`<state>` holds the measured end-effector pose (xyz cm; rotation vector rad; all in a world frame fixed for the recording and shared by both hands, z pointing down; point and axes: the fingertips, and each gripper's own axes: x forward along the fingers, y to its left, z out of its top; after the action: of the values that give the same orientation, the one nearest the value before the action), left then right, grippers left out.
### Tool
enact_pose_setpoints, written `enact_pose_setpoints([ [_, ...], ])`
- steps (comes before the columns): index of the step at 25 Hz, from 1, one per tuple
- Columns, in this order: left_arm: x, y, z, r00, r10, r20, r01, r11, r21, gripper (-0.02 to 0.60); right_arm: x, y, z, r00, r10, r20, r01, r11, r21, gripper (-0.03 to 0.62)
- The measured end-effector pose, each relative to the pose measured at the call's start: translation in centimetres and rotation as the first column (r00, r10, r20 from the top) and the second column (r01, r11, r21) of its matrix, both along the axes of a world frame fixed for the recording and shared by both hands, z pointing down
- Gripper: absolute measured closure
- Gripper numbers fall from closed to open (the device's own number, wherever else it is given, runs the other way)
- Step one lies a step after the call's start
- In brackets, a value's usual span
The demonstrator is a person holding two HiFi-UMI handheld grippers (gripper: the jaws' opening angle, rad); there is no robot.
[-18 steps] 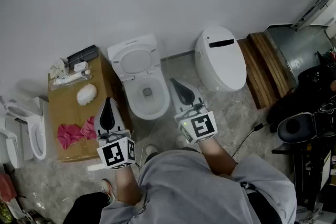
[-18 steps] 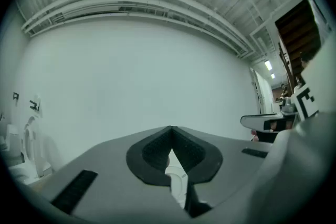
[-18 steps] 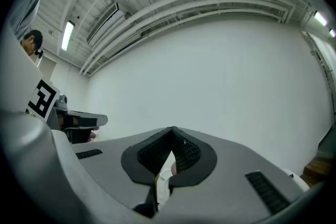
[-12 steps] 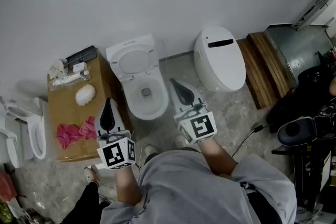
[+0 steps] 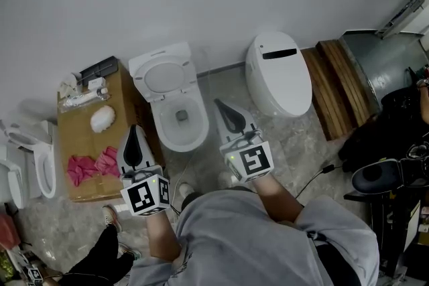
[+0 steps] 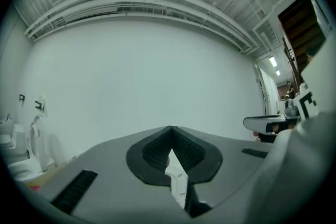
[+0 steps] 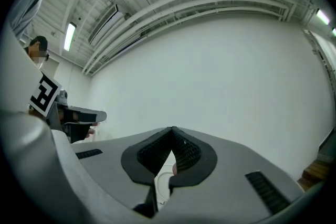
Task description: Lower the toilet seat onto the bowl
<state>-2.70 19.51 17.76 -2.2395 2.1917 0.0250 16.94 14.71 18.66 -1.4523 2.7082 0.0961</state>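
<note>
Your toilet seat point(image 5: 151, 84) stands raised, leaning back toward the wall behind the bowl point(image 5: 175, 139), not lowered onto it. The bowl is open to the head view, and all you can see inside it is the dark drain at the bottom; whether water stands in it cannot be told.

Left of the bowl, a cardboard box point(image 5: 77, 144) serves as a surface. A crumpled pink cloth point(image 5: 90, 167) lies at its near end, a white rounded lump point(image 5: 102, 117) sits in the middle, and a few small pale items lie beside a dark flat object point(image 5: 97, 67) at the wall end. These are too small to name.

Right of your bowl is a second toilet point(image 5: 278, 74) with its lid down, so its inside is hidden.

Your left tongs point(image 5: 136, 137) and right tongs point(image 5: 226, 110) are held level on either side of the bowl, near it and touching nothing. Both are clenched: the left tongs point(image 6: 170, 131) and the right tongs point(image 7: 172, 131) have their tips pressed together and grip nothing. Each gripper view takes in mostly bare wall and ceiling, with only a white sliver showing through the gap under the pads.

Another white toilet point(image 5: 41, 164) is cut off at the left edge. The dark clutter at the far right is hard to make out. Your own torso covers the floor nearest you.
</note>
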Motion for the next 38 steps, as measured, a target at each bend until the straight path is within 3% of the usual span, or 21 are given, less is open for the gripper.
enact_pose_setpoints([
  [9, 1.7, -0.7, 0.7, 1.000, -0.029, -0.004, 0.028, 0.999, -0.018, 0.581, 1.3, -1.9, 0.9, 0.999, -0.032, 0.000, 0.032, 0.999, -0.029, 0.597],
  [16, -0.1, -2.0, 0.9, 0.998, -0.055, 0.015, 0.055, 0.998, -0.020, 0.581, -0.9, -3.6, 1.3, 0.998, -0.059, -0.013, 0.058, 0.997, -0.042, 0.597],
  [20, -1.3, -3.9, 1.3, 1.000, -0.025, 0.009, 0.025, 1.000, -0.018, 0.581, -2.4, -4.8, 1.6, 0.999, -0.042, -0.022, 0.042, 0.999, -0.032, 0.597],
  [28, -4.4, -9.5, 1.3, 0.998, 0.061, 0.001, -0.061, 0.998, 0.003, 0.581, -5.5, -8.8, 1.8, 0.999, 0.028, -0.033, -0.029, 0.998, -0.052, 0.597],
  [34, -9.0, -12.3, 0.5, 0.997, 0.078, 0.028, -0.079, 0.997, 0.028, 0.580, -10.7, -11.3, 0.6, 0.997, 0.017, -0.070, -0.019, 1.000, -0.021, 0.597],
  [38, -11.8, -14.1, 0.9, 0.996, 0.089, -0.008, -0.089, 0.996, 0.024, 0.581, -13.8, -13.0, 0.2, 0.995, -0.003, -0.098, 0.002, 1.000, -0.010, 0.596],
])
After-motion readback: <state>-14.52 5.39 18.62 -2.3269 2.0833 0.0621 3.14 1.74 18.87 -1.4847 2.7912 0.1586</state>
